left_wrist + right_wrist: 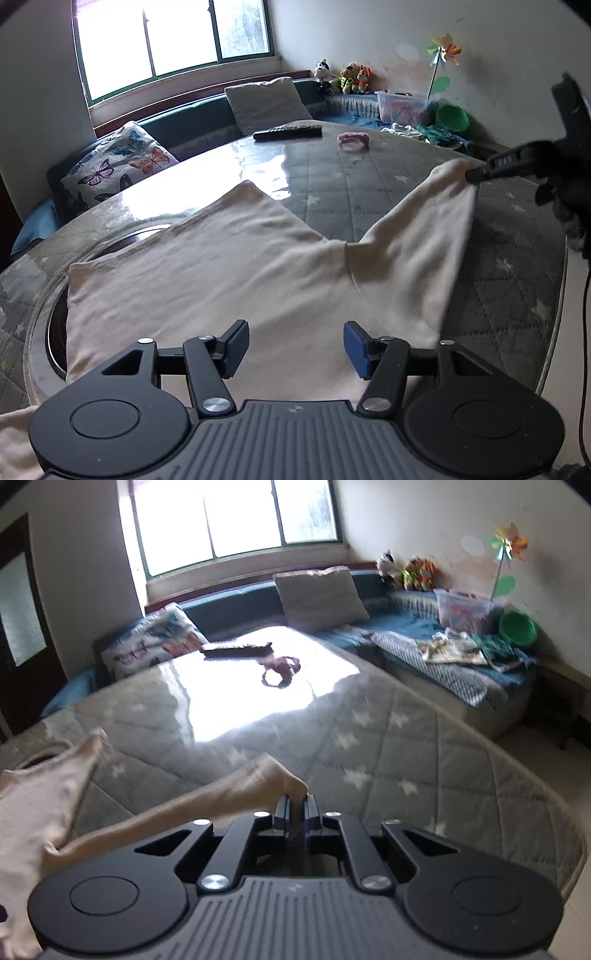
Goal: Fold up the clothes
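While my right gripper [294,808] pinches the cream garment's [240,266] sleeve end, my left gripper [294,349] hovers wide open, empty; cloth looks light, limp — grip hems.

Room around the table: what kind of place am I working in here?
Most likely a home living room or family room. A cushioned bench sofa runs under the window with a butterfly pillow, and stuffed toys sit in the corner. A remote control lies on the quilt-covered table.
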### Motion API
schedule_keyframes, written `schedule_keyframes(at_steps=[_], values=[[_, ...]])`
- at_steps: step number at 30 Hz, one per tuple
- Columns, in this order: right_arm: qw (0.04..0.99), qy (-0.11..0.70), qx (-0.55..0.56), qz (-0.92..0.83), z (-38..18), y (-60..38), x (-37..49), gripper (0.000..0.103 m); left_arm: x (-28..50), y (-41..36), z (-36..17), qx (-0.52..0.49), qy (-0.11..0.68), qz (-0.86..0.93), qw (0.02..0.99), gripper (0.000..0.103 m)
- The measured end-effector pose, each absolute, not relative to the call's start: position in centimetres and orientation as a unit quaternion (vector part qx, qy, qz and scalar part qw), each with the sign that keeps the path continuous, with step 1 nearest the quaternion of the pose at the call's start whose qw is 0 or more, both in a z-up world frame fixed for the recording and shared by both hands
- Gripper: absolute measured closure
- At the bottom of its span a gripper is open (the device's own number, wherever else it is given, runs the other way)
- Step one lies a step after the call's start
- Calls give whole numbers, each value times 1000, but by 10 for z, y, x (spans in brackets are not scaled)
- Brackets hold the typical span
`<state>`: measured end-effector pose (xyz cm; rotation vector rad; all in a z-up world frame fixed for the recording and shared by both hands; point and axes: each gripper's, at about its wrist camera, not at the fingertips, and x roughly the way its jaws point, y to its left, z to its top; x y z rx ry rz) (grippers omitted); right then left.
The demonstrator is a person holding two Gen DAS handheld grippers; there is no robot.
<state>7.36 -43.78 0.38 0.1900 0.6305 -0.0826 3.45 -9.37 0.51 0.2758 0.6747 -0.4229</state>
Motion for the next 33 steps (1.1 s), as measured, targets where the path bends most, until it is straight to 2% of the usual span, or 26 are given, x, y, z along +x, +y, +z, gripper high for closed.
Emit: schedule_keyframes(at_steps=[8, 15, 25, 33], values=[[965, 255, 58, 32, 73, -405, 58, 97, 35, -103, -1, 130, 328, -224, 909, 45], [965, 211, 22, 152, 127, -335, 53, 97, 26, -80, 7, 113, 317, -205, 919, 45], [920, 223, -48, 319, 129, -207, 54, 97, 0, 8, 17, 65, 316, -102, 941, 44], [866, 300, -82, 391, 76, -139, 49, 94, -20, 45, 15, 41, 327, -59, 942, 44]])
